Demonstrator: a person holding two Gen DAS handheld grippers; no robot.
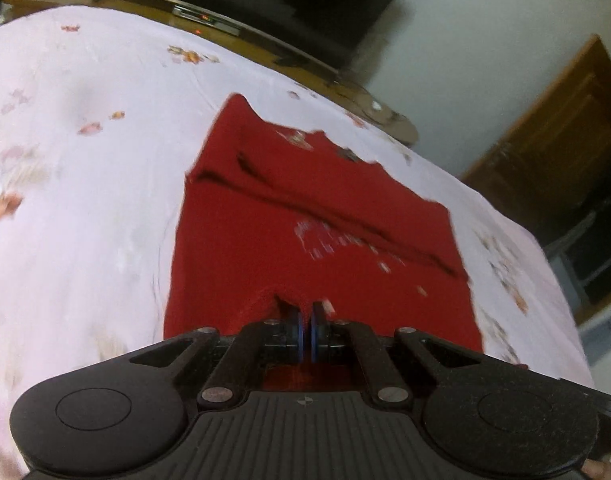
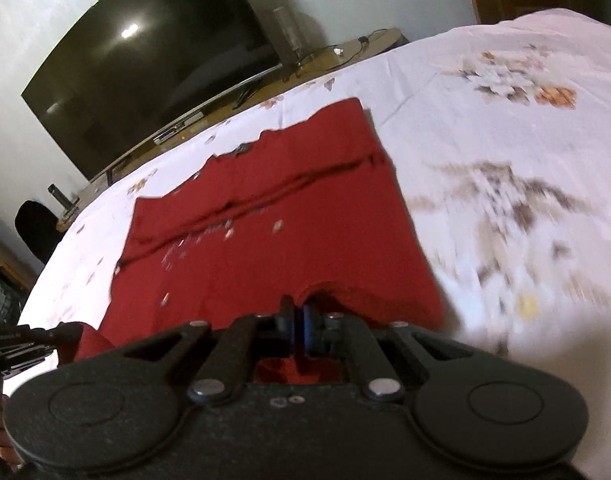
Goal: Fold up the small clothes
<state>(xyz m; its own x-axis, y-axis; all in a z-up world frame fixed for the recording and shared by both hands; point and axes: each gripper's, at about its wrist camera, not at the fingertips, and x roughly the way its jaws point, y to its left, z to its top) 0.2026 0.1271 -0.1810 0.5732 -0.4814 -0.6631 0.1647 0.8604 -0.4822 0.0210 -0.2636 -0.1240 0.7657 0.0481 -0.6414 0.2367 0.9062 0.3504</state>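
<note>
Garment: red garment [image 1: 317, 240] flat on bed sheet [image 1: 85, 200], near edge lifted.
Left claw [image 1: 306, 320]: clamped on near hem.
Right claw [image 2: 299, 322]: clamped on near hem.
Behind bed: television [image 2: 153, 68] on wooden stand [image 2: 345, 54].

Red garment [image 1: 317, 216] (floral white sheet [image 1: 85, 200])

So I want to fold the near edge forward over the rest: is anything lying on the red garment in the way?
Nothing visible. Both the left gripper and right gripper are shut on the near edge of the red garment, and only pale floral bedsheet surrounds it.
</note>
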